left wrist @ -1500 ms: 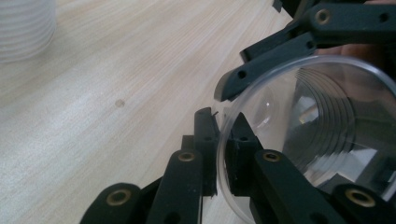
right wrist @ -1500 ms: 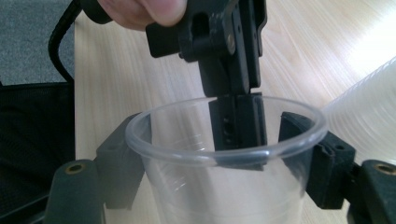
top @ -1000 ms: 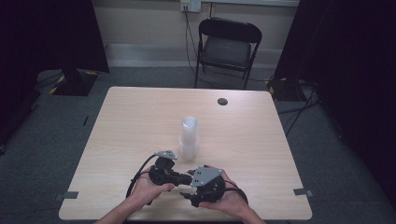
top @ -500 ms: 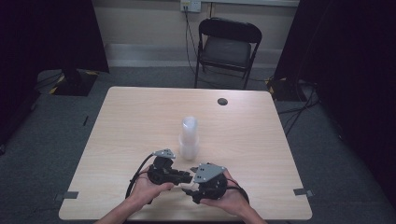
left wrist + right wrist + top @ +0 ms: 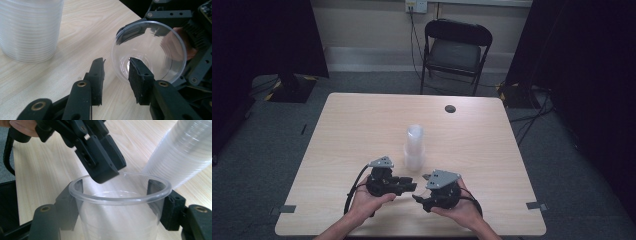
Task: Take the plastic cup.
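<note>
Light wood table (image 5: 362, 125) on grey carpet; beyond it a black folding chair (image 5: 455, 50). We note a stack of clear cups (image 5: 414, 148) mid-table. Just before the stack, the right gripper (image 5: 418, 197) clamps a single clear cup (image 5: 117, 205) by its walls. The left gripper (image 5: 116, 75) has just been opening; one jaw stands inside that cup's rim, pads unpressed.

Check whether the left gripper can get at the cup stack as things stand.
Probably yes: the left gripper has open, empty jaws, and bare table lies between it and the cup stack.
</note>
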{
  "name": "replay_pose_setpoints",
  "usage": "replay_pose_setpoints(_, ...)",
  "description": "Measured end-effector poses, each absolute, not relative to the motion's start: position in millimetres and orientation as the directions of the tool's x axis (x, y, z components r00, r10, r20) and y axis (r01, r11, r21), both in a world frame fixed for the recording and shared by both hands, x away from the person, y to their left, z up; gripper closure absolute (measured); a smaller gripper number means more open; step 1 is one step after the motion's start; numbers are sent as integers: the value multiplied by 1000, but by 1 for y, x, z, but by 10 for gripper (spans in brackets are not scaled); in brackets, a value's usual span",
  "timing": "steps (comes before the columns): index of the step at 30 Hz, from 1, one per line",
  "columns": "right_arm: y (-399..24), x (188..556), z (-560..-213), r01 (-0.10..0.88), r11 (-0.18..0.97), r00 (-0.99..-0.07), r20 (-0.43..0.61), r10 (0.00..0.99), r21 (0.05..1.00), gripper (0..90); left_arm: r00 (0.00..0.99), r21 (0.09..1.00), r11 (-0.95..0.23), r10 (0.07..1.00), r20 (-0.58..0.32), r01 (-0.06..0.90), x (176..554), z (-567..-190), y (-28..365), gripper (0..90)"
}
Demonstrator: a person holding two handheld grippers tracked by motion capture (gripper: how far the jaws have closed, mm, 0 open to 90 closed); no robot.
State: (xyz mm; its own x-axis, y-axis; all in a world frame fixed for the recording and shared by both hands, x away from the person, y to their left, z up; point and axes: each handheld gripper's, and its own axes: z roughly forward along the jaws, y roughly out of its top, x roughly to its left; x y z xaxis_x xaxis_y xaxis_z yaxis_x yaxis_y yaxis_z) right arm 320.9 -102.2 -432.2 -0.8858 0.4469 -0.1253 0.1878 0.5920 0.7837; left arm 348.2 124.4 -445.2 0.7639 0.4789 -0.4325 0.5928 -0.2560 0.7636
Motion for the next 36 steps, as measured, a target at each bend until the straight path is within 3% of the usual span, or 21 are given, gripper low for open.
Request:
replay_pose_setpoints(15,-118,330,-427,229,543,-851,-105,515,808,299,771,814,-240,537,-342,529,349,-429,131,488)
replay_pose_setpoints(16,-122,331,-425,235,532,-845,-100,526,813,299,755,818,-225,564,-334,530,350,-428,133,437)
replay_pose_setpoints(19,-124,333,-424,241,524,-838,-97,536,817,299,748,822,-233,588,-307,520,351,-427,134,401)
replay_pose_setpoints(36,-142,344,-420,301,428,-787,-32,616,852,298,735,822,-319,657,-166,471,341,-438,158,317)
